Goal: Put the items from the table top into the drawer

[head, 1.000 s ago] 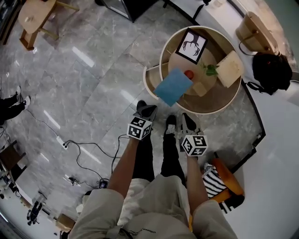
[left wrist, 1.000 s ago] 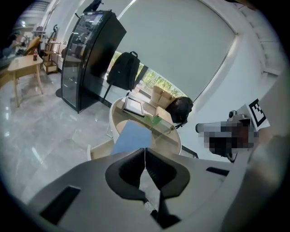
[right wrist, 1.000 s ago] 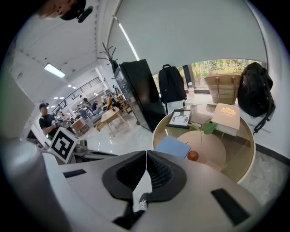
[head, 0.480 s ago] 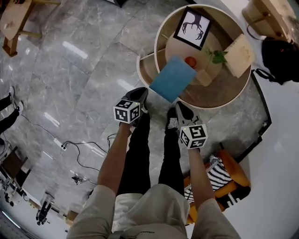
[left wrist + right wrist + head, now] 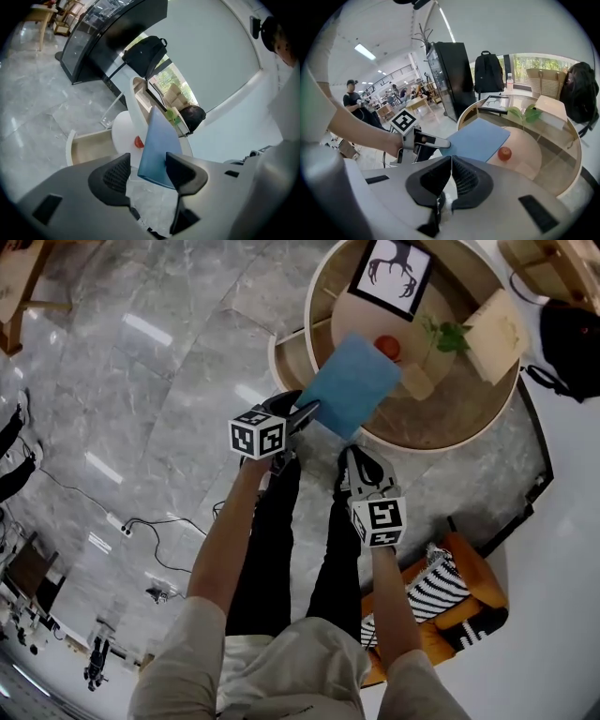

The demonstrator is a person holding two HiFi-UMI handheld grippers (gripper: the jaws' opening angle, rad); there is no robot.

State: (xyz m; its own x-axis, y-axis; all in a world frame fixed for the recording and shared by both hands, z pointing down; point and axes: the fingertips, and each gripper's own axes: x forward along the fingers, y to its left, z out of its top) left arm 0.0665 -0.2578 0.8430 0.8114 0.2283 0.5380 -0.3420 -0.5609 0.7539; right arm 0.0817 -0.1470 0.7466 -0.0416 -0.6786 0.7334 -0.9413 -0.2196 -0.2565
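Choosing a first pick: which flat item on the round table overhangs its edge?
The blue book: its near corner hangs off, while the framed antler print lies farther back.

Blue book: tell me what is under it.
The blue book rests on the pale tabletop; its near corner overhangs the floor. Anything flat beneath it is hidden.

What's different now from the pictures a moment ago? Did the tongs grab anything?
The left tongs moved up to the blue book on the round table; their jaws are opening, with the book's corner between them, not gripped yet. The right tongs are shut and empty. The book, apple and picture frame stayed put.
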